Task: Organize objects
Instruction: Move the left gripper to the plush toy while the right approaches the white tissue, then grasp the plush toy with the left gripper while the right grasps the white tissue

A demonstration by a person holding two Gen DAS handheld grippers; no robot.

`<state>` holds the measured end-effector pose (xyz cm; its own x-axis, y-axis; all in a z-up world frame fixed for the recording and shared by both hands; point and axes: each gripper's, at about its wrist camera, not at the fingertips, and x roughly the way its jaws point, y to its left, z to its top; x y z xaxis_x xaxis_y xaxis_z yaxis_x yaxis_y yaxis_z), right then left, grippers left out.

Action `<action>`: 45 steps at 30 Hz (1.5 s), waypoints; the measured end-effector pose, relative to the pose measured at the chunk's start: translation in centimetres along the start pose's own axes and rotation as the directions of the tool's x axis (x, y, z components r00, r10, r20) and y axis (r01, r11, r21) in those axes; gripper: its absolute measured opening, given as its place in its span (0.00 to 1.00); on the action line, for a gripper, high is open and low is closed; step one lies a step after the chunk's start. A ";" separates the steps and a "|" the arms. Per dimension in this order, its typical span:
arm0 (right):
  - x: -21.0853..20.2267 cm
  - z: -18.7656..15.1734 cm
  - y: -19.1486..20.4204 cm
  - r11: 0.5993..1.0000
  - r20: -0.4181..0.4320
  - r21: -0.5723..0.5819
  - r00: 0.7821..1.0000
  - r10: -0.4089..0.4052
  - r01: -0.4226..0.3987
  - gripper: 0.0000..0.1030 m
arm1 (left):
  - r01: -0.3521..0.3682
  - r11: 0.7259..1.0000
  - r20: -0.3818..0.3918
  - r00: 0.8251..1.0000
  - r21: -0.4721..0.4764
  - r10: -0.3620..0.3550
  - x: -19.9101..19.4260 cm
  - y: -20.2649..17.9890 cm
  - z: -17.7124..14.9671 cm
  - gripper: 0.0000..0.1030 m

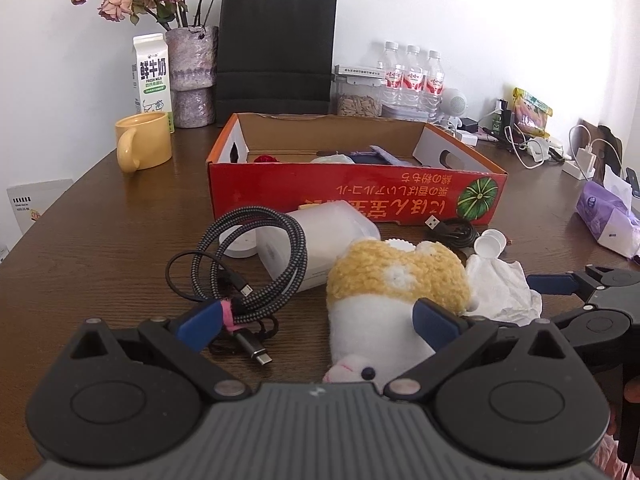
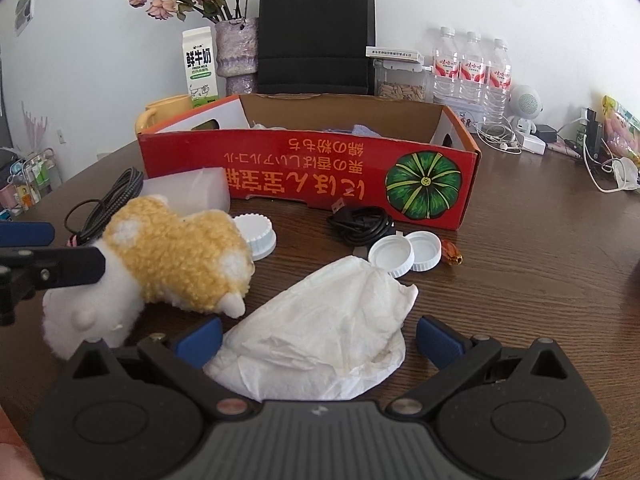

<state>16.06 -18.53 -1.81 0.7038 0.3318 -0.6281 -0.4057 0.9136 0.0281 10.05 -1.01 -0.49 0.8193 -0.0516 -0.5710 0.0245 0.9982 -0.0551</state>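
Observation:
A yellow and white plush toy (image 1: 384,300) lies on the brown table in front of the red cardboard box (image 1: 360,192). My left gripper (image 1: 318,320) is open, its fingers either side of the toy's near end. A crumpled white tissue (image 2: 320,320) lies right of the toy (image 2: 172,264). My right gripper (image 2: 318,340) is open with the tissue between its fingers. A braided cable (image 1: 256,264), a clear plastic container (image 1: 316,240), a black USB cable (image 2: 360,224) and white caps (image 2: 404,254) lie before the box (image 2: 312,176).
A yellow mug (image 1: 142,146), milk carton (image 1: 152,76), flower vase (image 1: 192,76) and black paper bag (image 1: 276,48) stand behind the box. Three water bottles (image 1: 412,76), chargers and a purple tissue pack (image 1: 604,216) are at the right. The box holds several items.

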 end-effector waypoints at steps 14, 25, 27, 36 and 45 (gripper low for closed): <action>0.0 0.0 -0.2 1.000 0.002 0.010 1.000 -0.009 0.009 1.00 | 0.074 0.997 -0.055 0.996 0.000 -0.074 2.3 -1.5 -0.3 0.95; 0.0 0.0 -0.2 1.000 0.004 0.016 1.000 -0.018 0.018 1.00 | 0.129 0.990 -0.076 0.988 -0.048 -0.133 3.0 -1.0 -0.7 0.72; -0.1 -0.1 -0.2 1.000 0.005 0.016 1.000 -0.018 0.018 1.00 | 0.137 0.990 -0.076 0.987 -0.047 -0.140 3.0 -1.0 -0.8 0.65; -0.1 -0.1 -0.2 1.000 0.009 0.004 1.000 -0.004 0.004 0.98 | 0.136 0.990 -0.073 0.988 -0.037 -0.138 2.8 -1.2 -0.7 0.57; -0.9 -0.6 0.2 0.999 0.045 -0.025 0.999 0.025 -0.024 0.77 | 0.137 0.990 -0.075 0.987 -0.035 -0.139 2.8 -1.2 -0.8 0.57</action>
<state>15.02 -18.76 -1.70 0.7191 0.3652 -0.5912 -0.4369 0.8992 0.0240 11.88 -2.42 -2.66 0.7628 -0.1922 -0.6174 0.1162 0.9800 -0.1614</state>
